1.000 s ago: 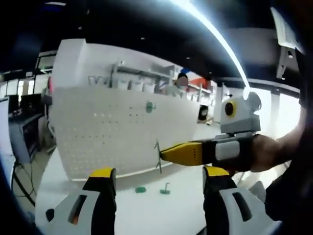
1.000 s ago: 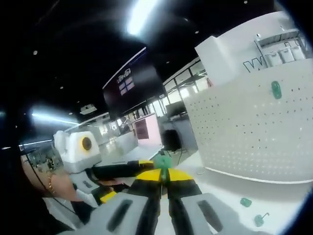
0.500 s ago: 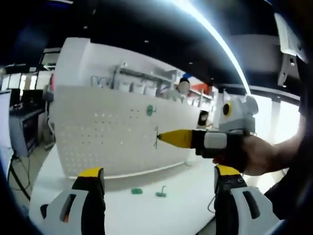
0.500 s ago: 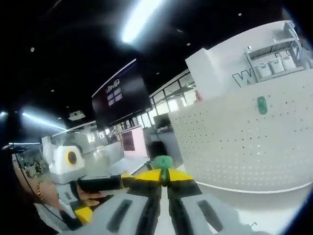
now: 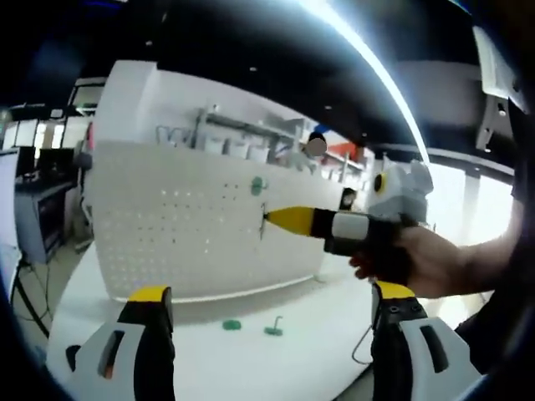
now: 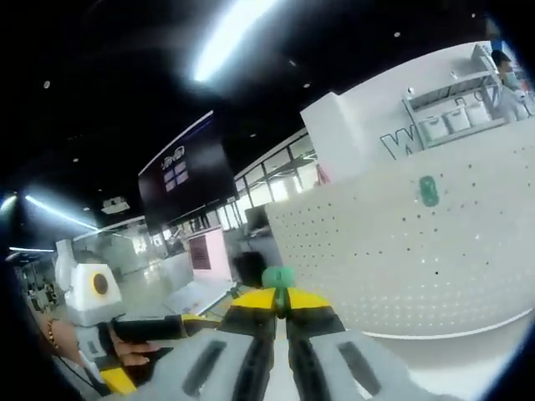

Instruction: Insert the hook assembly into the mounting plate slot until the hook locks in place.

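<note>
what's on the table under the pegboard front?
In the left gripper view, two green pieces lie on the white table before the pegboard: a round base and a hook piece. The gripper jaws hide the table nearer the camera.

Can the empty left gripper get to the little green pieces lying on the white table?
Probably yes. The left gripper has its jaws wide apart and holds nothing, and the green pieces lie on the white table just ahead, with nothing in between.

A dark ceiling (image 5: 251, 42) carries a long light strip (image 5: 368, 58); far shelves (image 5: 242, 138) line a white wall (image 6: 368, 117), with windows (image 6: 267, 180) beside it.
</note>
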